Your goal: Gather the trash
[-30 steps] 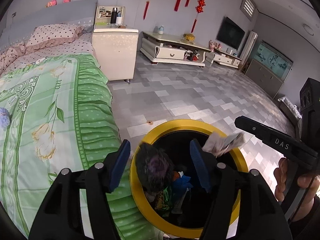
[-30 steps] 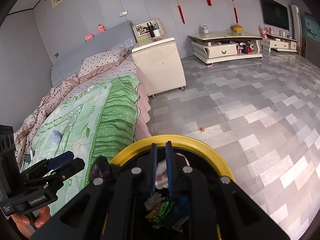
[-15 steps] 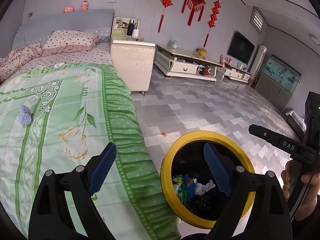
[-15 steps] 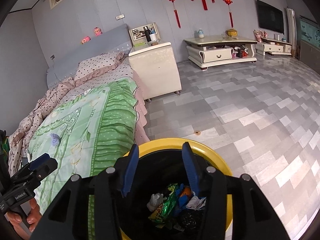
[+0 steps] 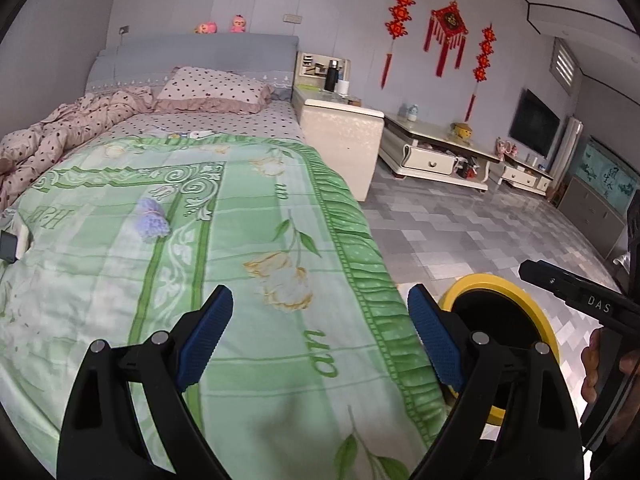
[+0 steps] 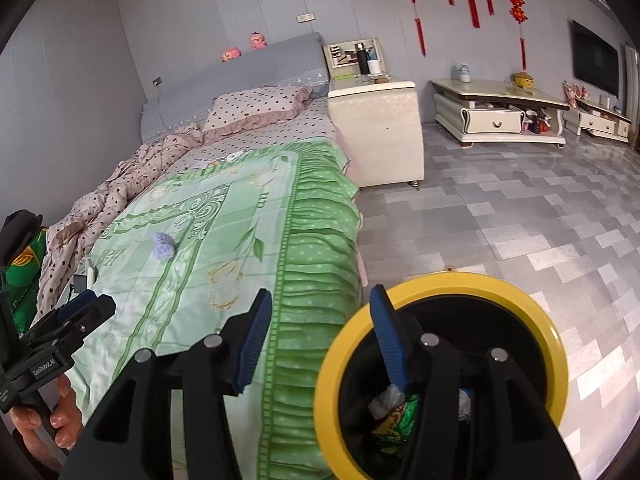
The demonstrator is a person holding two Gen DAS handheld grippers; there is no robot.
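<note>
The yellow-rimmed bin (image 6: 440,360) is standing on the tiled floor (image 6: 520,208) just beside the bed (image 6: 224,216). Inside it — a white crumpled wad (image 6: 386,398), a green wrapper (image 6: 396,420) and other scraps are lying in a heap.

The left claw (image 5: 320,332) is hanging over the green bedspread (image 5: 248,248), angled downward, jaws standing wide with nothing between them. The right claw (image 6: 320,336) is straddling the gap between the bed edge and the bin rim, its right finger over the bin mouth; the jaws are standing apart and empty, having just been opening. A hand (image 6: 48,412) is gripping the left claw's handle at the lower left of the right wrist view.

Compared with a second ago: the dark clump that sat between the left jaws and the white scrap pinched in the right jaws are no longer being held, and both views are now swung away from the bin toward the bed.

Remaining on the bedspread — a pale purple fluffy bundle (image 5: 151,222), well ahead of the left claw; a small dark device (image 5: 8,245) is lying at the far edge.
</note>
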